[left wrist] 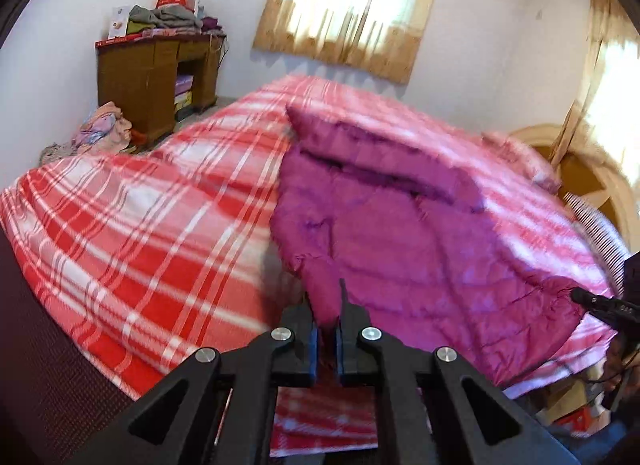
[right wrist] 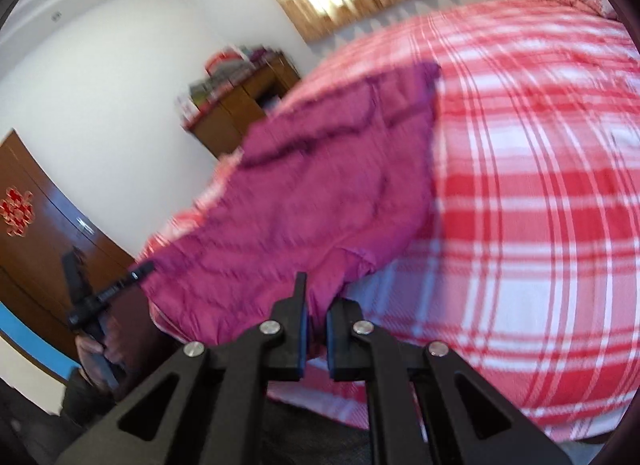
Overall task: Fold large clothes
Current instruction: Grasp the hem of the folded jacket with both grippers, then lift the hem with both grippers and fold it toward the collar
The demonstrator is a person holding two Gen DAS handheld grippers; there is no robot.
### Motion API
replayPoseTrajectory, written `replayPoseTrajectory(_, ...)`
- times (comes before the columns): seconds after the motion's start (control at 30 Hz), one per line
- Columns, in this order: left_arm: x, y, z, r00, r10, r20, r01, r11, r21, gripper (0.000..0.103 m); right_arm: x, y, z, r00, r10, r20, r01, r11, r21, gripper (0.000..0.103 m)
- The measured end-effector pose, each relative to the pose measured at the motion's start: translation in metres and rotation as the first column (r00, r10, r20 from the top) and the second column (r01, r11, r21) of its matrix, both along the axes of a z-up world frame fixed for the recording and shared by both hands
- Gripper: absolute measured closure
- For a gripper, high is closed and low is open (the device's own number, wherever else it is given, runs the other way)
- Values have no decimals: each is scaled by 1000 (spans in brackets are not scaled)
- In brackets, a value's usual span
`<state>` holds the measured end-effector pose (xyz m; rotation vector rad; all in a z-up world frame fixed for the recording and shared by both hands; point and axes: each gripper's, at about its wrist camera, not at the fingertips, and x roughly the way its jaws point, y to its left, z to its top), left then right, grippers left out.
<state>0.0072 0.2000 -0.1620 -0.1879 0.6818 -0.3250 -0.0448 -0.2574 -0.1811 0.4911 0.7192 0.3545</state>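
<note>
A magenta quilted jacket (left wrist: 400, 233) lies on the bed, its near hem lifted off the red and white checked bedspread (left wrist: 132, 225). My left gripper (left wrist: 327, 329) is shut on the jacket's near left corner, fabric pinched between its pads. In the right wrist view the same jacket (right wrist: 304, 201) stretches away to the upper left, and my right gripper (right wrist: 316, 325) is shut on its near right corner. Each view shows the other gripper at the frame's side, clamped on the jacket's hem: the right gripper (left wrist: 588, 299) and the left gripper (right wrist: 136, 275). A sleeve is folded across the jacket's far part.
A brown wooden desk (left wrist: 152, 85) piled with clothes stands against the far wall, with a heap of fabric (left wrist: 104, 133) on the floor beside it. Curtained windows (left wrist: 352, 5) are behind the bed. A dark wooden wardrobe (right wrist: 36, 225) stands at the left. A person's hand (right wrist: 100, 349) holds the left gripper.
</note>
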Motion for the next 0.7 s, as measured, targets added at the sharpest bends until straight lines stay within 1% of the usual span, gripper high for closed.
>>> replayPoseTrajectory(0.03, -2, 0, 8, 1000, -7, 20, 8, 1000, -23, 99, -1, 0, 10, 1000, -3, 29, 2, 1000, 10, 94)
replayPoseTrajectory(0.1, -7, -1, 20, 998, -20, 54, 22, 999, -44, 99, 0, 4, 25, 997, -1, 72, 0, 1000, 16, 94)
replayPoseTrajectory(0.2, -17, -1, 35, 995, -39, 92, 46, 996, -74, 99, -10, 2, 42, 993, -1, 116, 0, 1000, 10, 94)
replayPoseTrajectory(0.27, -24, 0, 41, 993, -56, 107, 68, 992, -103, 99, -17, 0, 48, 991, -10, 132, 8, 1000, 14, 94)
replayPoseTrajectory(0.33, -33, 3, 51, 988, -78, 135, 96, 986, -134, 99, -28, -8, 51, 989, -24, 143, 18, 999, 45, 94)
replayPoseTrajectory(0.4, -39, 6, 60, 983, -90, 158, 114, 981, -154, 99, -37, -17, 54, 988, -46, 151, 35, 997, 69, 94)
replayPoseTrajectory(0.47, -43, 7, 71, 980, -94, 173, 122, 979, -164, 99, -43, -22, 60, 985, -63, 159, 52, 996, 72, 94)
replayPoseTrajectory(0.6, -39, 13, 95, 976, -74, 203, 116, 973, -201, 99, -53, -33, 81, 973, -85, 214, 64, 993, 102, 94)
replayPoseTrajectory(0.67, -29, 14, 103, 976, -63, 207, 110, 969, -223, 99, -49, -37, 90, 965, -100, 241, 76, 991, 108, 94)
replayPoseTrajectory(0.7, -19, 12, 108, 978, -54, 203, 99, 970, -221, 99, -40, -38, 97, 961, -108, 256, 82, 991, 108, 94)
